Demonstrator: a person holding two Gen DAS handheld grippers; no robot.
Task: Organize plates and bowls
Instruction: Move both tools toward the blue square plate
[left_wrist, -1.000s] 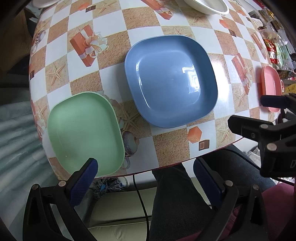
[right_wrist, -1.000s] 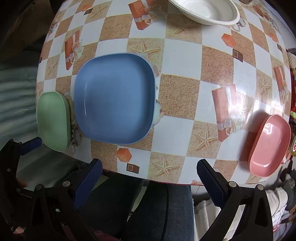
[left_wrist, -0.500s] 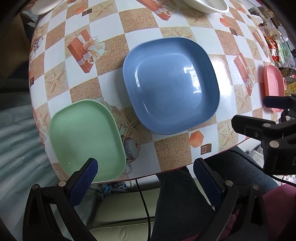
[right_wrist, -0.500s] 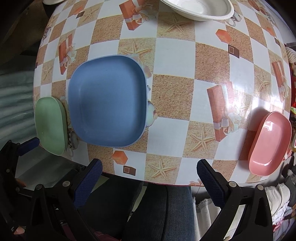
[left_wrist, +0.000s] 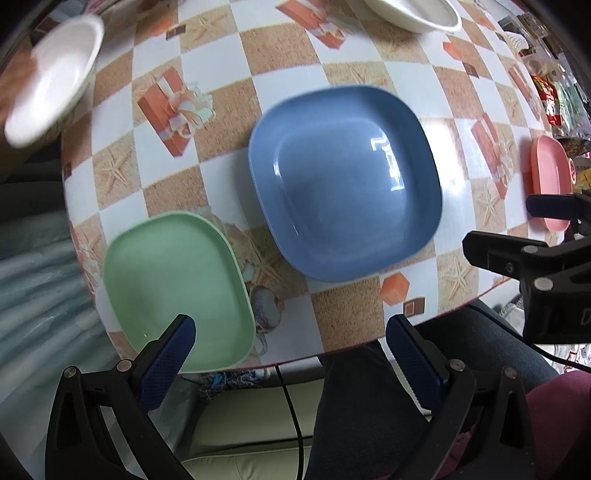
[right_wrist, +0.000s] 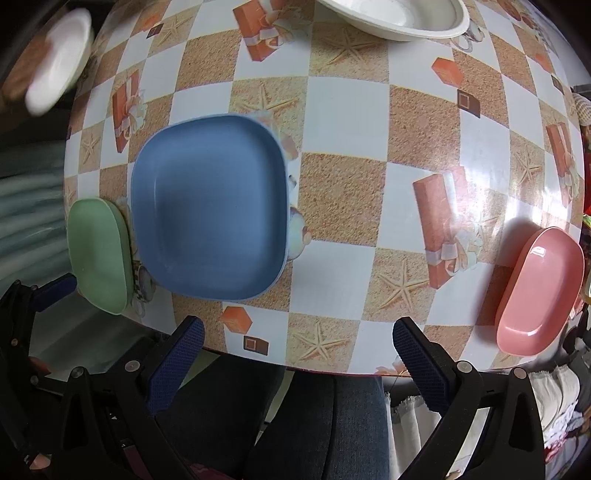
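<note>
On the near part of the round worktop, covered in a glossy checked oilcloth printed with starfish and orange gift boxes, the tableware lies as follows.

- Large blue square plastic plate: flat on the worktop, left of centre, empty.
- Pale green square plastic plate: at the near left edge, just beside the blue plate's left side, empty; whether the rims touch cannot be told.
- Pink square plastic plate: at the near right edge, well apart from the blue plate, empty.
- Large cream round bowl: at the far edge, partly cut off by the frame.
- Small white round bowl: far left, blurred.

Left gripper: jaws spread wide, holding nothing, above the worktop's near edge, its left pad over the green plate's near rim.

Right gripper: jaws spread wide, holding nothing, at the near edge between the blue and pink plates.

Below the edge: the person's legs in dark trousers.
</note>
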